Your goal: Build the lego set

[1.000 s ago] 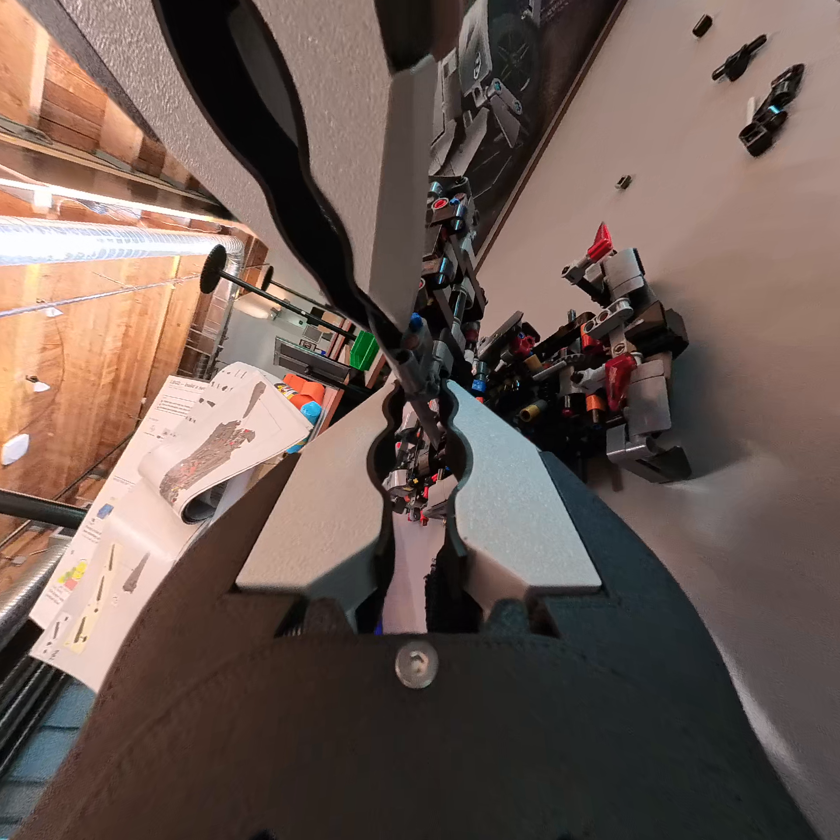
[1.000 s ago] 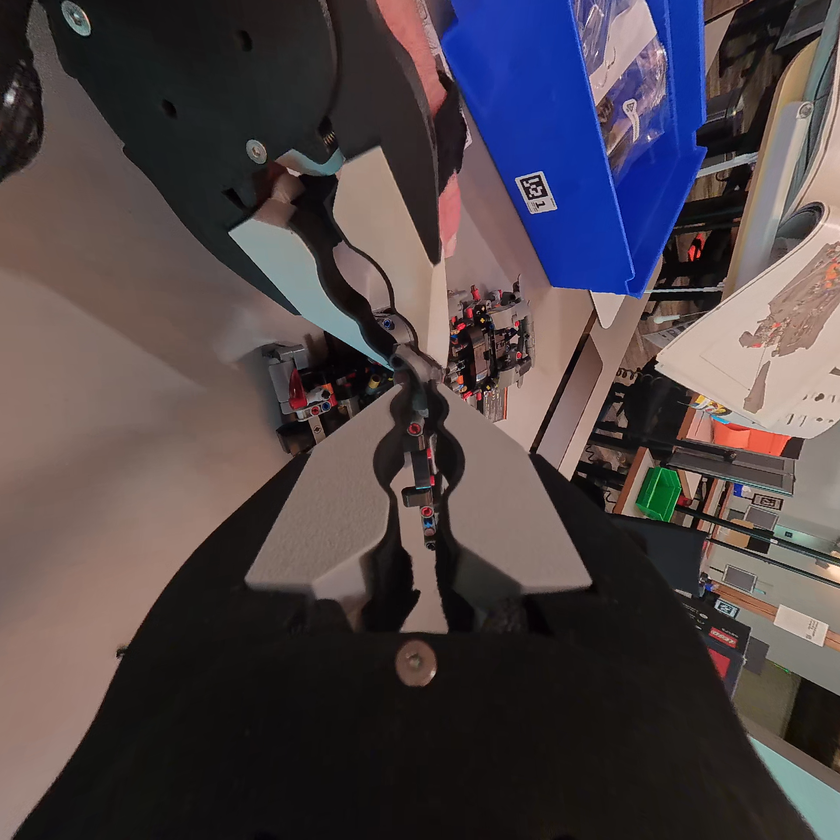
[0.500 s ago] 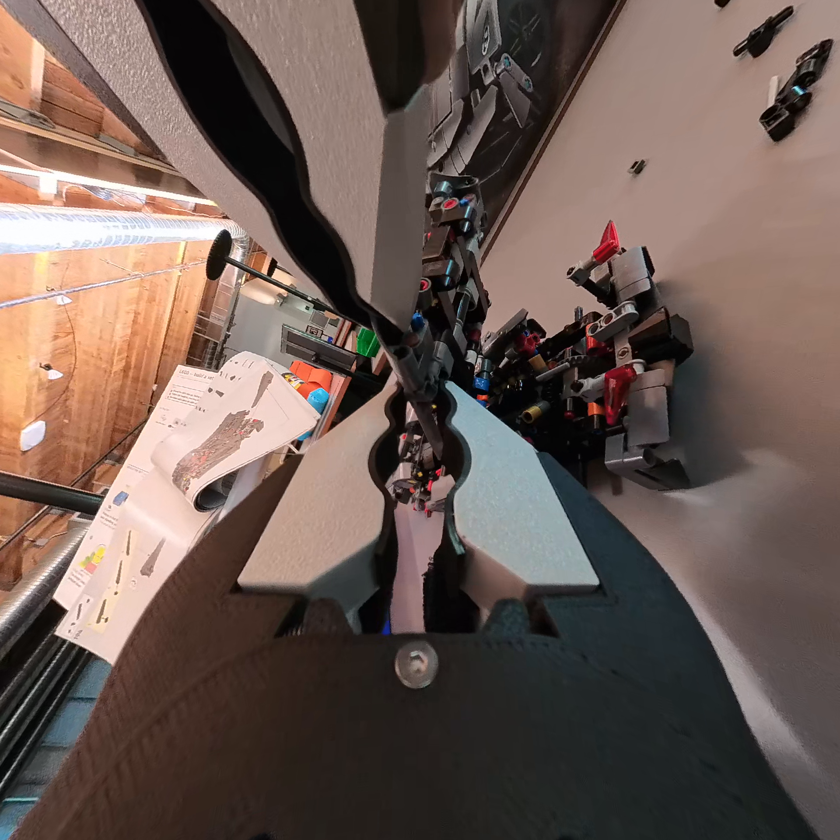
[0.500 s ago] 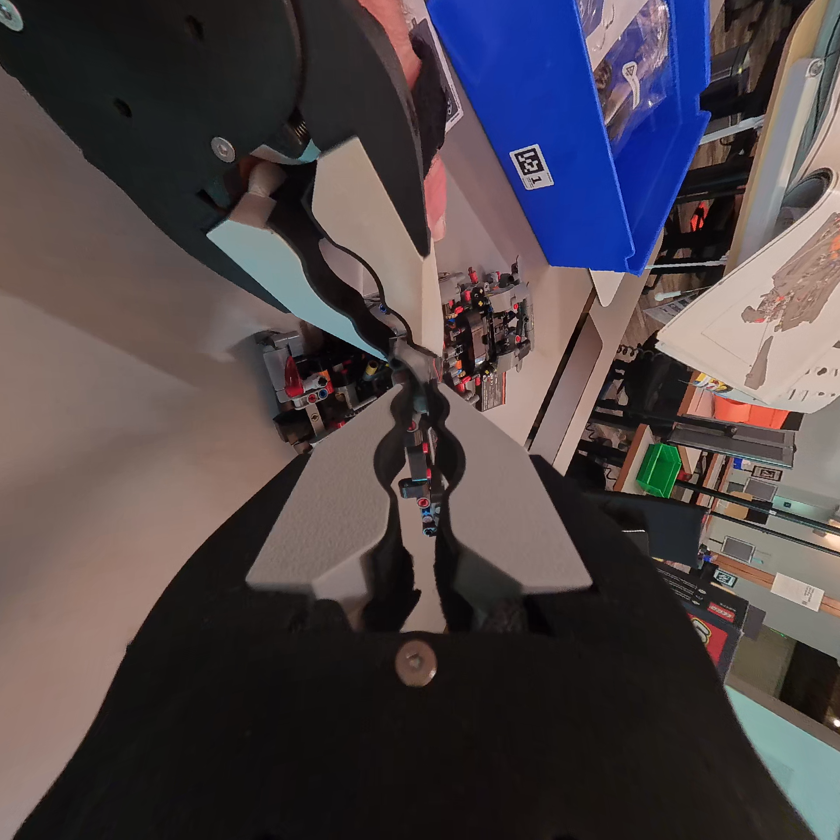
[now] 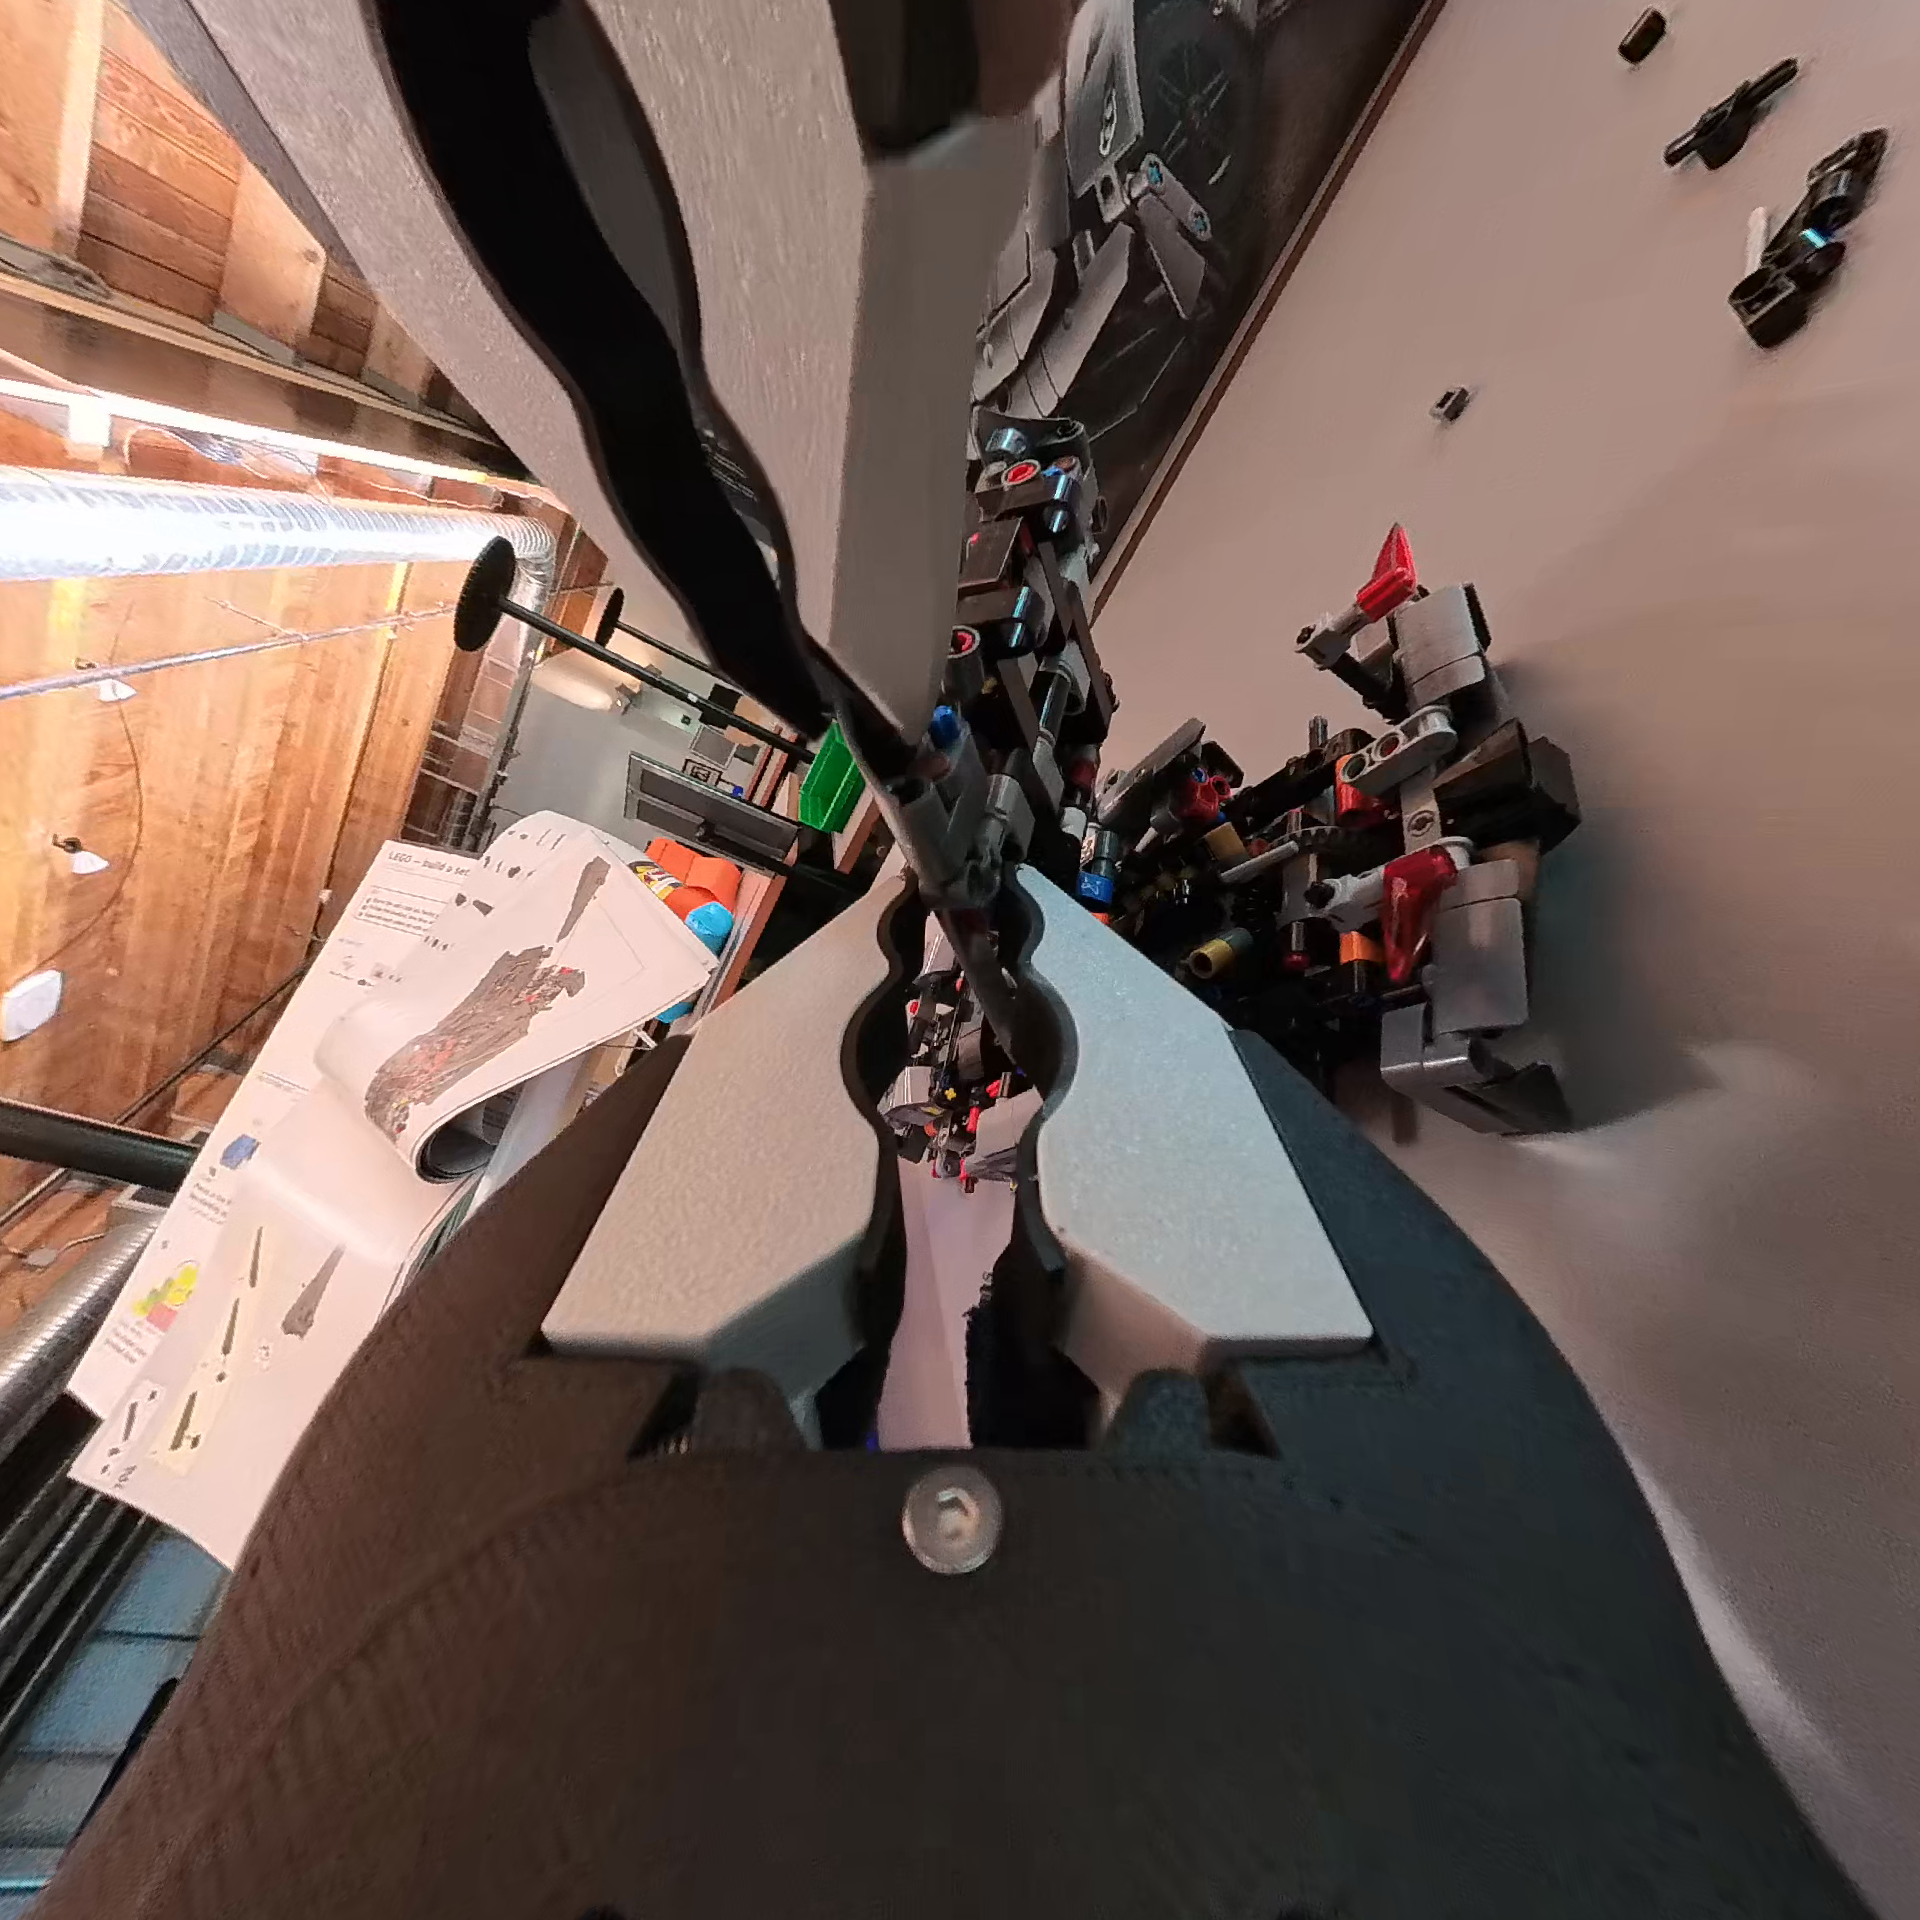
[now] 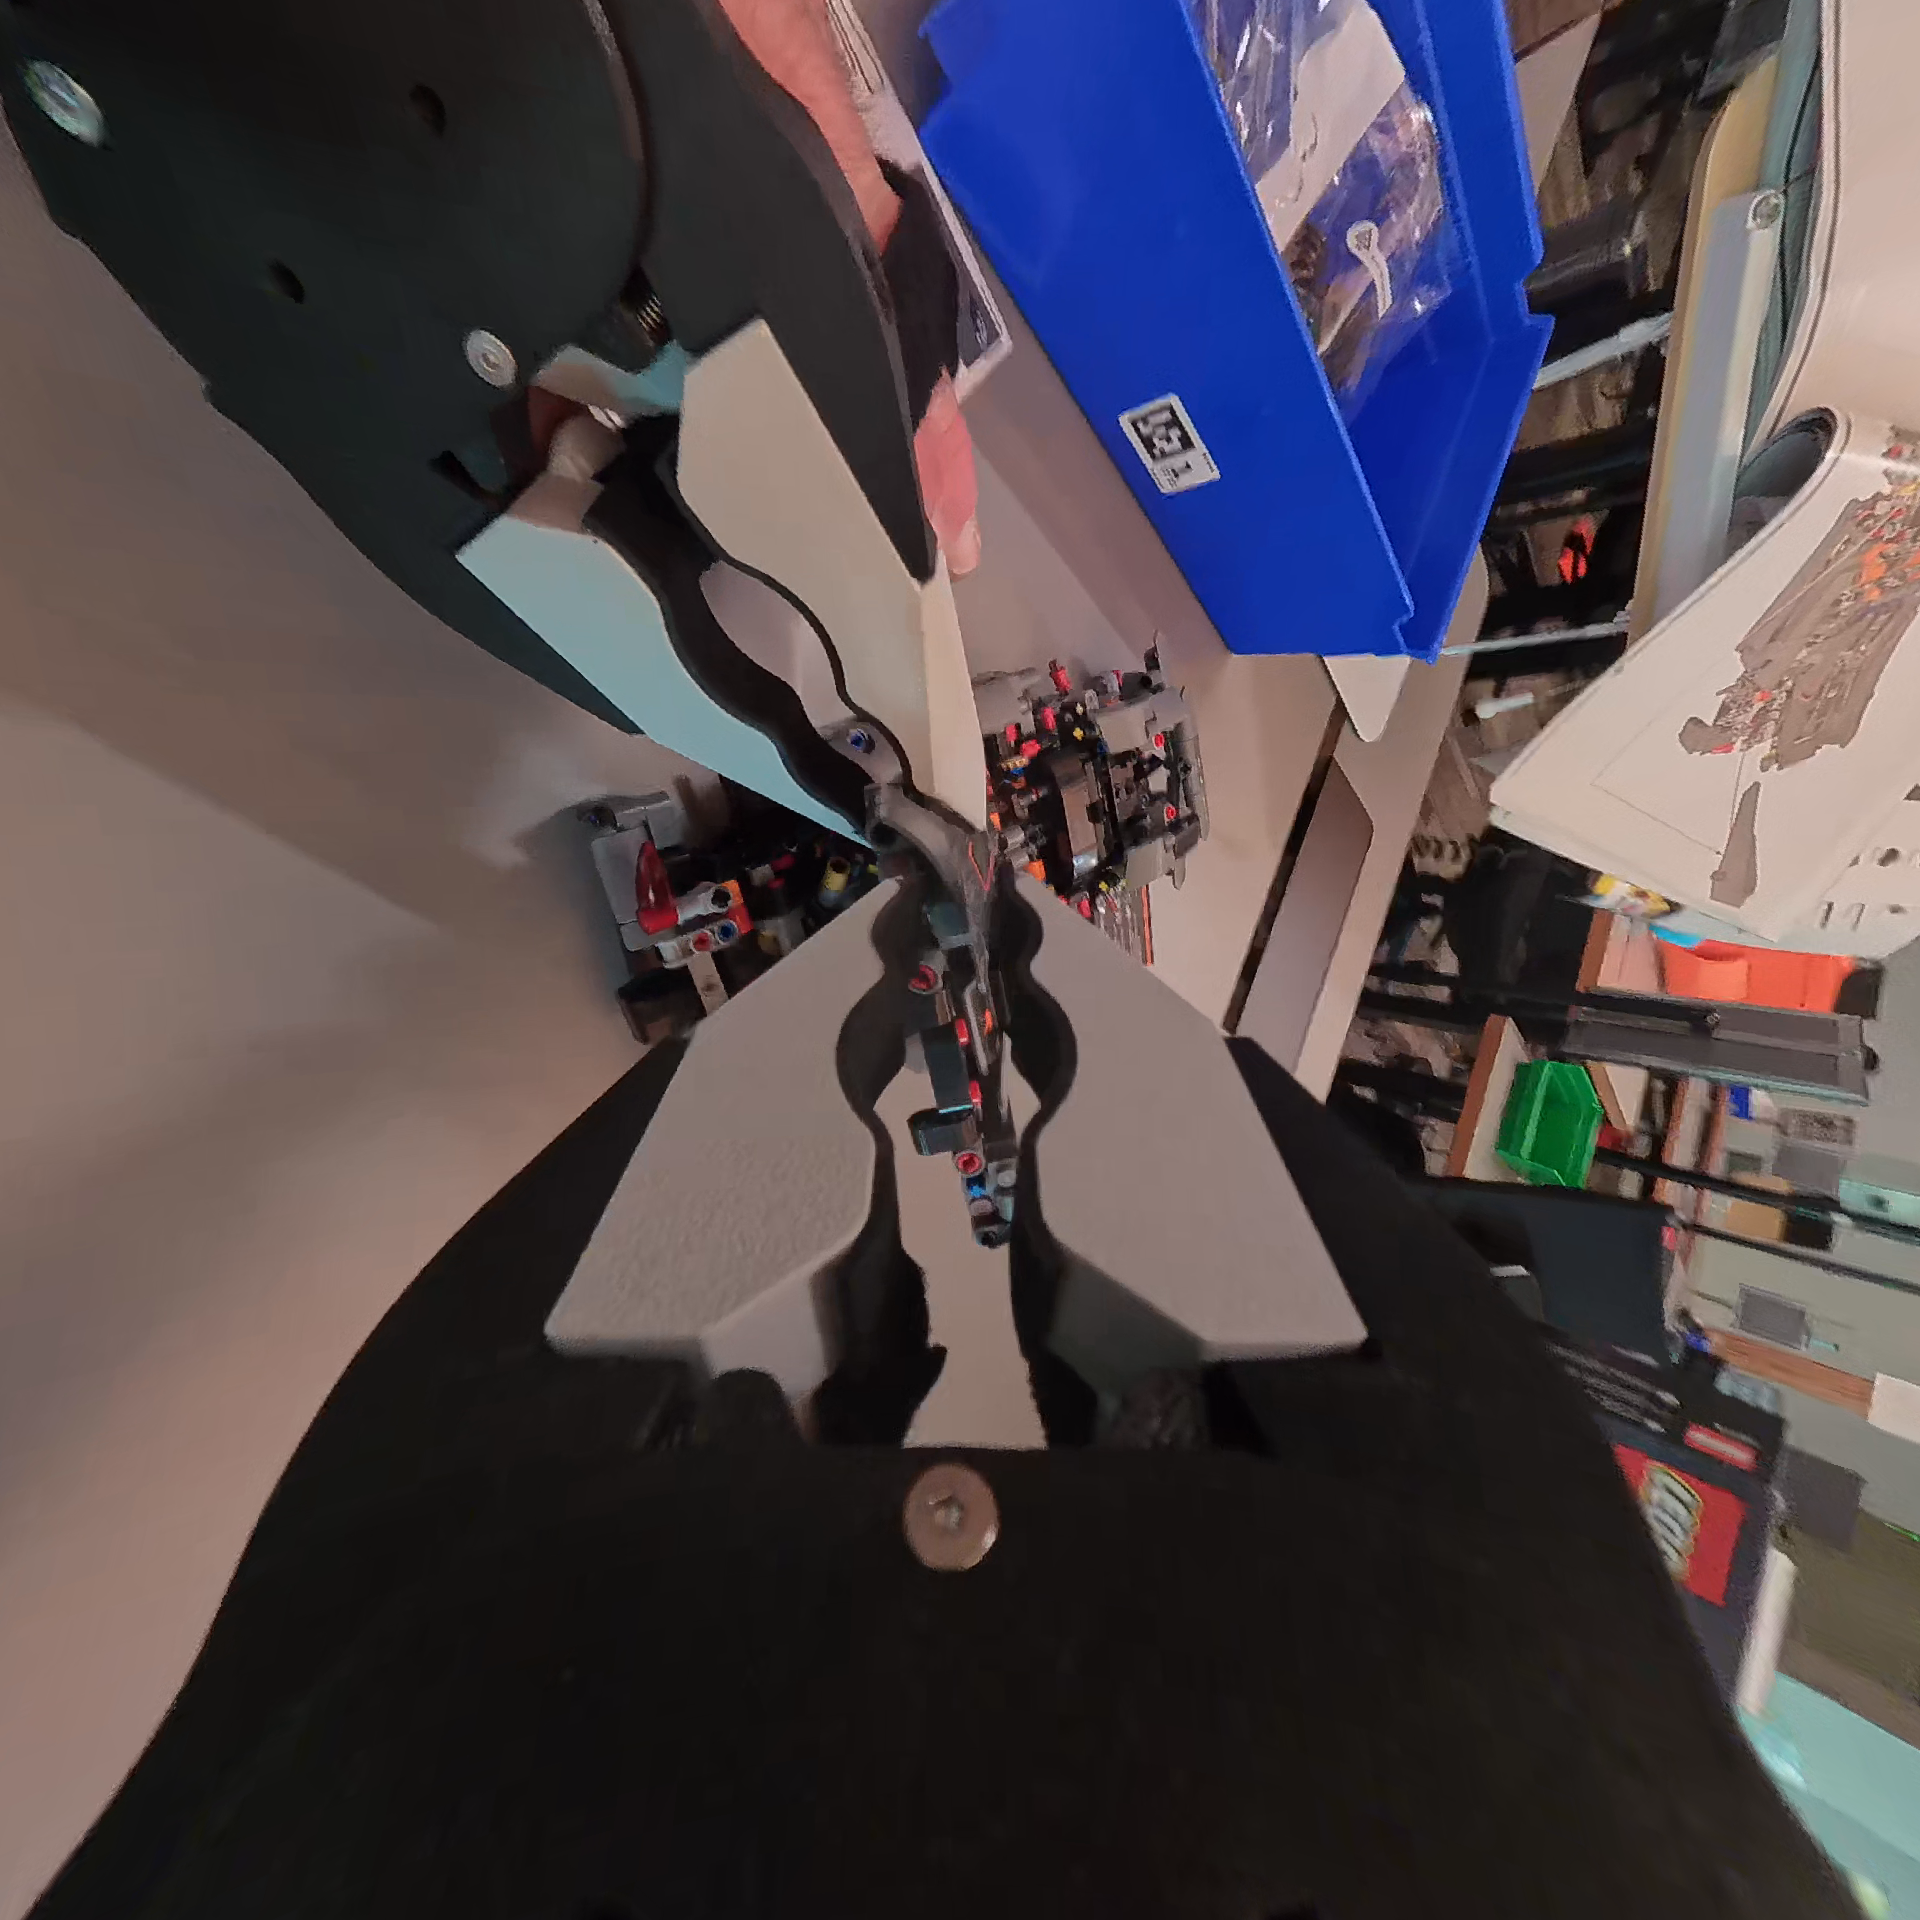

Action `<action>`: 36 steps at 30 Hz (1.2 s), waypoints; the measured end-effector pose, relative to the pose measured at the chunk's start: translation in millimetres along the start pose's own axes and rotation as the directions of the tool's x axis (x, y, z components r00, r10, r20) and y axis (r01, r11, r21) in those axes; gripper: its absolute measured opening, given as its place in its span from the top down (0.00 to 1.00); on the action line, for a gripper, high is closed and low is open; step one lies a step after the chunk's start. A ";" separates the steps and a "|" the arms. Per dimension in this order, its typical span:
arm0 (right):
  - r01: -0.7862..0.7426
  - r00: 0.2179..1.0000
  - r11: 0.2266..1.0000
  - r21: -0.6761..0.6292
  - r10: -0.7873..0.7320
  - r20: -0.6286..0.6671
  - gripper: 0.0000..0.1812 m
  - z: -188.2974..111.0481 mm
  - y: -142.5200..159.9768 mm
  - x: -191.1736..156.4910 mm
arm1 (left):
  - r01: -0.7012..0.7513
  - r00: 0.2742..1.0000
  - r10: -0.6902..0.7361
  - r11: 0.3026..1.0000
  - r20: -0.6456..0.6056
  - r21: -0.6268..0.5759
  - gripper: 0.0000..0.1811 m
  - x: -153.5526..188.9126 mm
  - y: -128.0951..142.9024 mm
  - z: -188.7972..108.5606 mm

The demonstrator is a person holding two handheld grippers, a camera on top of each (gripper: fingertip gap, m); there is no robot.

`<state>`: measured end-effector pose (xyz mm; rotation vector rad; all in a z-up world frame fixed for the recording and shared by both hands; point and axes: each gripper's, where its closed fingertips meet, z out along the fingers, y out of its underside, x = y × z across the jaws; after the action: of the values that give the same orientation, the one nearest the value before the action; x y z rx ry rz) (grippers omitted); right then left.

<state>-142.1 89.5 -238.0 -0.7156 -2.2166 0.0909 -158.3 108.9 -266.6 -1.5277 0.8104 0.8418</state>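
My left gripper [image 5: 961, 894] is shut on a small grey lego connector [image 5: 951, 821] with a blue pin. My right gripper [image 6: 945, 883] is shut on a long dark lego strip [image 6: 966, 1091] with red and blue pins, which lies back between its fingers. The two grippers meet tip to tip above the table, and the connector touches the strip's end. In the left wrist view the right gripper [image 5: 883, 743] comes in from the top, with the strip [image 5: 1029, 623] along it. In the right wrist view the left gripper [image 6: 914, 800] comes in from the upper left. A large black, grey and red lego build [image 5: 1371, 862] lies on the table below.
A second lego build [image 6: 1091, 779] lies by the table edge. A blue bin [image 6: 1195, 312] with bags stands beyond it. An open instruction booklet [image 5: 499, 987] stands at the side. Loose black parts [image 5: 1797, 249] lie on the white table [image 5: 1558, 416]. A printed car picture [image 5: 1143, 208] lies at the back. There is about 4 cm between the tips of the two grippers.
Both grippers stay shut and tip to tip. They have shifted slightly together, and the connector sits a little closer against the strip's end.
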 end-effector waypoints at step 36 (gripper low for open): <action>-0.003 0.997 0.998 0.067 -0.003 0.080 0.99 3.4 -6.3 -12.4 | -0.013 1.000 0.013 1.000 0.008 -0.015 0.95 1.7 1.0 -0.3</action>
<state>-140.8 78.3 -246.9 -0.6860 -2.2781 0.1957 -158.3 108.3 -268.5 -1.5327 0.8102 0.8649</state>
